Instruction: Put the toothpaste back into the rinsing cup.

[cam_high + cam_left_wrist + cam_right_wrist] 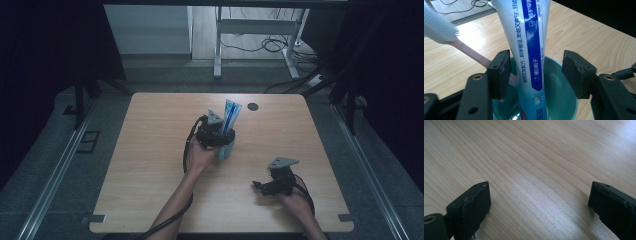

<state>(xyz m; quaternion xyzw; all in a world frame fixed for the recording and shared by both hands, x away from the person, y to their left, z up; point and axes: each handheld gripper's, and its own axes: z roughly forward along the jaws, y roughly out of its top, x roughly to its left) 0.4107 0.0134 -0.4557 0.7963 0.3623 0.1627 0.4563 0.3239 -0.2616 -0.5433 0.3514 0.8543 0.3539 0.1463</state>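
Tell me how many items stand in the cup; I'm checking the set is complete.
2. A toothpaste tube stands upright in the teal cup, between the open left gripper pads. A pink toothbrush leans against the rim. Smaller items could be hidden inside.

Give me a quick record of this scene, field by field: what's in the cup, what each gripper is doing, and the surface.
surface: wooden table
container: teal cup, upright on the table
contents: toothpaste tube standing in the cup; toothbrush leaning out over the rim, bristle head up
left gripper: over the cup, jaws either side of the tube, pads apart from it
right gripper: jaws wide apart, nothing between them, above bare wood
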